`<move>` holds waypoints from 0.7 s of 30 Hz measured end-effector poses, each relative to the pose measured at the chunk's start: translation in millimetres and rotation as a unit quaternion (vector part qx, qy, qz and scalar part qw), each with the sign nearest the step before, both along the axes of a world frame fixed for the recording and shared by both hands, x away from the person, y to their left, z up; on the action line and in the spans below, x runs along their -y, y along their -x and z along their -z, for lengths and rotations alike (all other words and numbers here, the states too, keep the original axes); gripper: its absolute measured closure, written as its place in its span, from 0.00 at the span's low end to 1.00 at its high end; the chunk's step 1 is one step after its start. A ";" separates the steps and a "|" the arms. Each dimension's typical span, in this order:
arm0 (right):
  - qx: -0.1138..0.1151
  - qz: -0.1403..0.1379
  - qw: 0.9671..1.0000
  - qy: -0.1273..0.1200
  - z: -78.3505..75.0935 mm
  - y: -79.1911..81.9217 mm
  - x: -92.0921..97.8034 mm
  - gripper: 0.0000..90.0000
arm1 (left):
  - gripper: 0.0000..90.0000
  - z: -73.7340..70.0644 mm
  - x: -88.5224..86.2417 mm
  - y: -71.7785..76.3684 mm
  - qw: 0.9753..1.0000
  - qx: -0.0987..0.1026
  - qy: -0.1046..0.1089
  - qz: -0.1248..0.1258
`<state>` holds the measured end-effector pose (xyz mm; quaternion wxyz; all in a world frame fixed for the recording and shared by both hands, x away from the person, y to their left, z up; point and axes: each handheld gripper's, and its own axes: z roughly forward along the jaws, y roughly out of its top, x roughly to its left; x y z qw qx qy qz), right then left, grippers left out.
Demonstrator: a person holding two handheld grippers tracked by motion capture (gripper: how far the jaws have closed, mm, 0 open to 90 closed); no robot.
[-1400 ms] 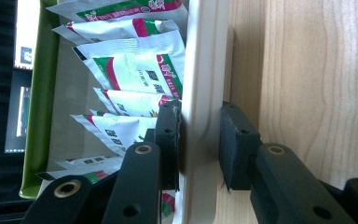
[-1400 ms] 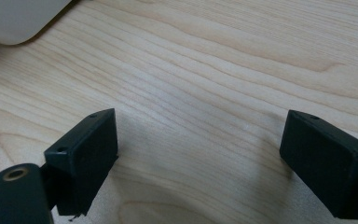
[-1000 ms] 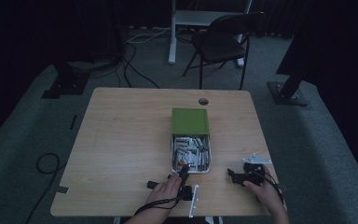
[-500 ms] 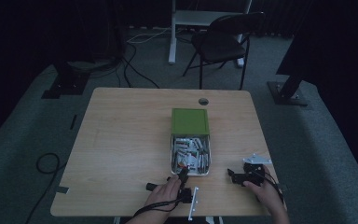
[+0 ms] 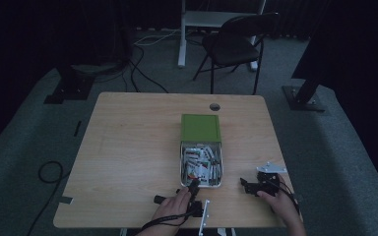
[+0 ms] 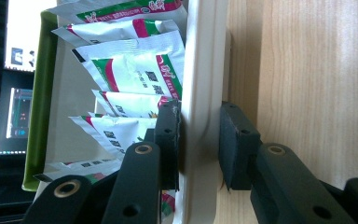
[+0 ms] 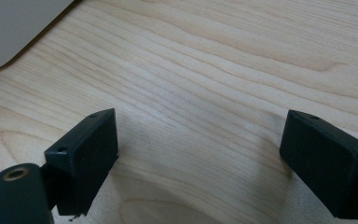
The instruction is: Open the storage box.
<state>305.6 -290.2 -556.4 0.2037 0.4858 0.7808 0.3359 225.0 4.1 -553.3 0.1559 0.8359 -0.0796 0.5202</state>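
You work at a light wooden table [image 5: 133, 162] standing on grey carpet in a dim room; a dark folding chair [image 5: 236, 44] sits behind the far edge, cables [image 5: 142, 59] trail across the floor, and a small round hole [image 5: 215, 106] marks the tabletop near the far side. Right of centre sits a pale box [image 5: 182, 172], its green lid [image 5: 200, 128] lying touching the box's far end. The box holds a loose pile of white packets [image 5: 202, 162] with green and red print, several standing on edge. Your left gripper [image 6: 198, 140] straddles the box's near wall, one pad inside against the packets, the other outside and just off the wall. Your right gripper [image 7: 200, 158] rests on bare wood right of the box, jaws wide apart, holding nothing.
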 end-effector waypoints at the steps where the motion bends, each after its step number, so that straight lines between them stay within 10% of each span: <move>1: 0.000 0.000 1.000 0.000 0.0 0.0 0.0 0.12 | 0.80 -0.1 -0.4 0.2 1.000 -0.003 0.003 -0.001; 13: 0.000 0.000 1.000 0.000 0.0 0.0 0.0 0.12 | 0.76 -5.3 -7.0 -1.7 0.999 -0.033 0.039 0.008; 21: 0.000 0.000 1.000 0.000 0.0 0.0 0.1 0.12 | 0.74 -16.8 -17.8 -2.9 0.988 -0.104 0.113 0.022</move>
